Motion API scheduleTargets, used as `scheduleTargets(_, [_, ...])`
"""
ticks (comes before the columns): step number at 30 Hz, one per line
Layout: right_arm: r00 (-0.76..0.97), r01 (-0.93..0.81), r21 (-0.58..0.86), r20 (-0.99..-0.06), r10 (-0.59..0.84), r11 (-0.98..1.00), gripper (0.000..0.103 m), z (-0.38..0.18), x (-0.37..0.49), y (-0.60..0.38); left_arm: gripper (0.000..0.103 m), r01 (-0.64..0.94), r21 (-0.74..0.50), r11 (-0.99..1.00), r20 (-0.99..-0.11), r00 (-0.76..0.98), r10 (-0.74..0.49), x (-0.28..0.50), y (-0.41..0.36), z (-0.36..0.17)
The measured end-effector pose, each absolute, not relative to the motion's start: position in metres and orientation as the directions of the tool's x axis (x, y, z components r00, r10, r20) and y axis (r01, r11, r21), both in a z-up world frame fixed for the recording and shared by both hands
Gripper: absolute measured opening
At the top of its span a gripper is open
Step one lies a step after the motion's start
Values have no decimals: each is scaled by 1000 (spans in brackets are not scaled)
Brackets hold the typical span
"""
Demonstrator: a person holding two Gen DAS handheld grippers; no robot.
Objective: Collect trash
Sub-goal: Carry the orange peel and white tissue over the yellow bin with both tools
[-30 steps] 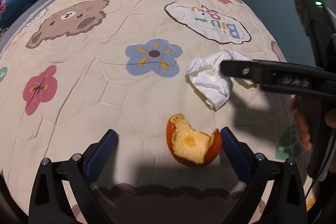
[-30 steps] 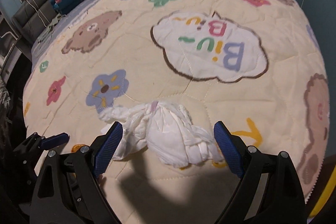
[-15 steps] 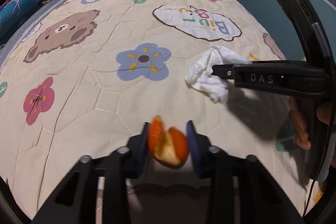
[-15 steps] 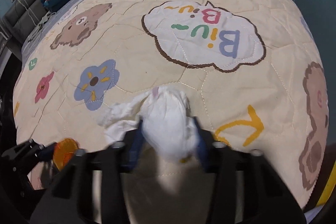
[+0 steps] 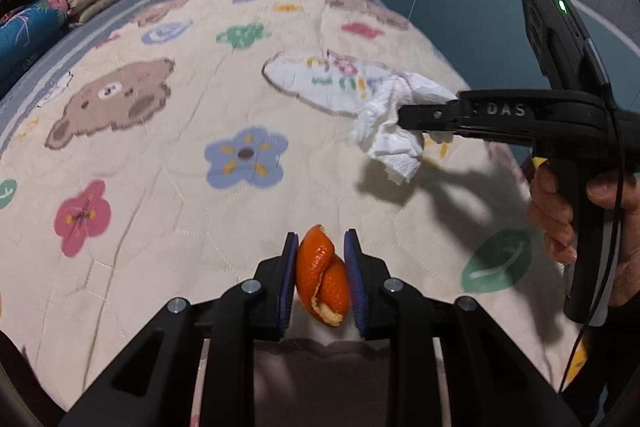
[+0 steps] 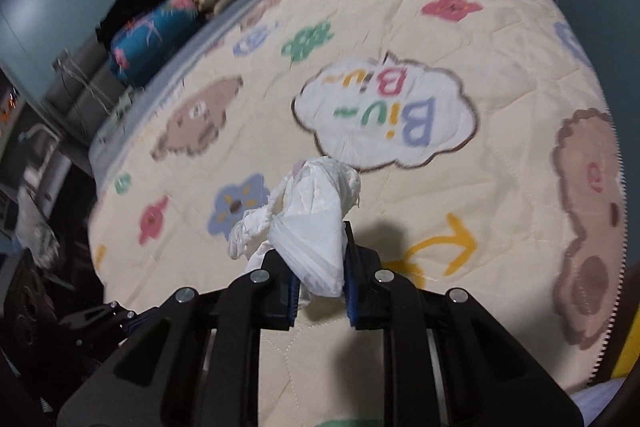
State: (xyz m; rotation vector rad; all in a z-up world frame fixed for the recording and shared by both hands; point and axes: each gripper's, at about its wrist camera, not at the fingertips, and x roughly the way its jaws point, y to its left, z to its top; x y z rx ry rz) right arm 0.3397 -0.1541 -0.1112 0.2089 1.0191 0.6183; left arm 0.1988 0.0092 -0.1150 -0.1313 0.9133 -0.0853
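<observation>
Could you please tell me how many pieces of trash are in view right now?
2. The orange peel is clamped in the left claw; the crumpled tissue is clamped in the right claw. Neither view shows the whole bed.

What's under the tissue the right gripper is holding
Under the tissue there is only the quilt and a shadow; the tissue hangs clear of it. Its pinched part is hidden in the right hand-held gripper.

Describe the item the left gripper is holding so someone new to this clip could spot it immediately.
Start from the cream quilt printed with bears and flowers. At its near edge, the left gripper is shut on an orange peel, curled between the blue pads. It is the only bright orange item; the other trash, a white tissue, hangs from the right gripper.
</observation>
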Motion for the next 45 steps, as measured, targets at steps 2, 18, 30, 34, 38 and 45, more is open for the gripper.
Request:
scheduleTargets(2, [394, -376, 457, -709, 585, 806, 17, -101, 339, -167, 22, 16, -158, 987, -764, 631, -132, 196, 8, -101])
scheduleTargets(18, [599, -278, 421, -627, 498, 863, 17, -41, 289, -295, 22, 206, -143, 968, -579, 776, -251, 161, -66, 13])
scheduleTargets(30, [737, -204, 378, -548, 396, 903, 17, -7, 243, -366, 22, 332, -122, 935, -526, 778, -345, 155, -112, 43])
scheduleTargets(34, [760, -168, 378, -539, 364, 911, 17, -4, 235, -388, 22, 358, -109, 927, -525, 771, -360, 157, -125, 46])
scheduleTargets(38, [780, -121, 379, -535, 324, 917, 17, -4, 229, -413, 22, 378, -104, 920, -525, 765, -374, 163, -139, 48])
scheduleTargets(45, [810, -53, 360, -530, 251, 931, 17, -6, 213, -447, 22, 421, -96, 902, -532, 744, -404, 175, -166, 47])
